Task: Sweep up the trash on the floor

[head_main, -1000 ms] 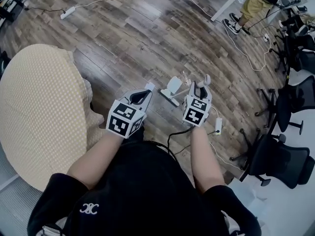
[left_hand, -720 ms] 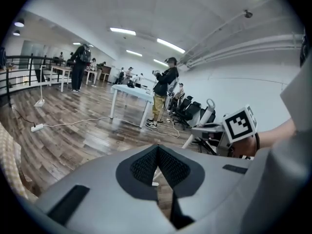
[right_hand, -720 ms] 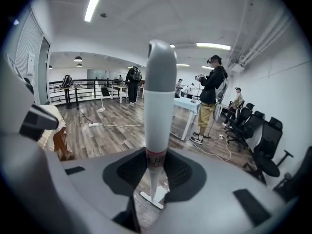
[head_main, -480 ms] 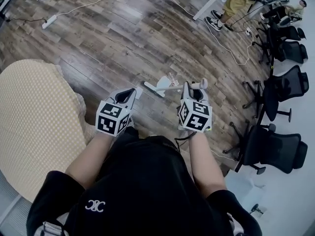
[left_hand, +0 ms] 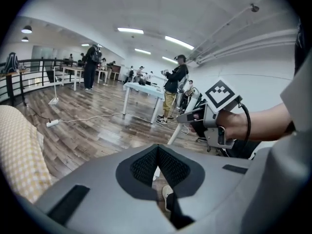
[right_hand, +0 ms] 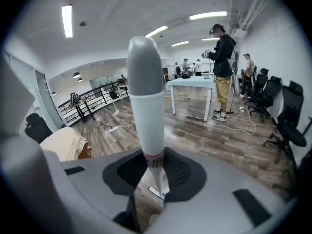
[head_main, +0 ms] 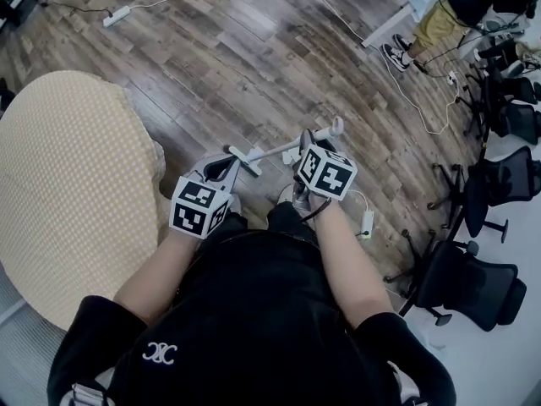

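Observation:
My right gripper (head_main: 306,148) is shut on the handle of a white broom (head_main: 279,149) with a grey tip. The handle slants across the wooden floor and its white head (head_main: 243,159) lies just past my left gripper (head_main: 222,169). In the right gripper view the handle (right_hand: 146,106) rises from between the jaws of my right gripper (right_hand: 155,167). My left gripper (left_hand: 157,152) has its pads together with nothing seen between them. The left gripper view shows the right gripper (left_hand: 194,117) on the pole. A small white piece (head_main: 292,154) lies by the right gripper; I cannot tell what it is.
A large beige checked cushion (head_main: 68,184) fills the left. Black office chairs (head_main: 499,176) line the right side. Cables and power strips (head_main: 116,15) (head_main: 368,222) cross the floor. A person (head_main: 423,24) stands at the top right by a white table leg (head_main: 387,24).
The broom has swung left, so its head now lies in front of the left gripper. The right gripper has tilted over and shifted slightly left. The left gripper has barely moved.

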A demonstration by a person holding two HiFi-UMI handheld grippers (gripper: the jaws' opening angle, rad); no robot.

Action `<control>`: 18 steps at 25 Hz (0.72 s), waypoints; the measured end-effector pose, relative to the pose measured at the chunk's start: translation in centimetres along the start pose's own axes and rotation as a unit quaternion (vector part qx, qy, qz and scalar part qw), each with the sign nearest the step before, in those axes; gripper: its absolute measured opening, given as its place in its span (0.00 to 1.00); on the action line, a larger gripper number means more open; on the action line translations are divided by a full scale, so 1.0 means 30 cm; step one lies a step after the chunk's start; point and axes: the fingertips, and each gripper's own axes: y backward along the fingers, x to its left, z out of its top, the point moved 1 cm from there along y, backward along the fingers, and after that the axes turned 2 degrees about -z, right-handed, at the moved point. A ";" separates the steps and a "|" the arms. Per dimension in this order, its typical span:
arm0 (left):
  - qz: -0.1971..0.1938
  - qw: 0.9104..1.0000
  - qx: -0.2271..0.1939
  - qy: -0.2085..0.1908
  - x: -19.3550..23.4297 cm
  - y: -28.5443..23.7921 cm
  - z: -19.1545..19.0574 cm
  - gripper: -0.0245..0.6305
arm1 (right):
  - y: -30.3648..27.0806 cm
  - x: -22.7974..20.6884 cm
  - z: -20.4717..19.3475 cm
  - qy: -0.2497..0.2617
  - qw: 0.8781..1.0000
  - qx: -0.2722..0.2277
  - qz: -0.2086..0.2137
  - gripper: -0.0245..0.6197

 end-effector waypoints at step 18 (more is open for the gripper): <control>0.047 0.999 0.013 0.019 -0.118 -0.220 0.113 0.03 | -0.188 -0.579 0.057 -0.186 0.981 0.001 -0.051 0.21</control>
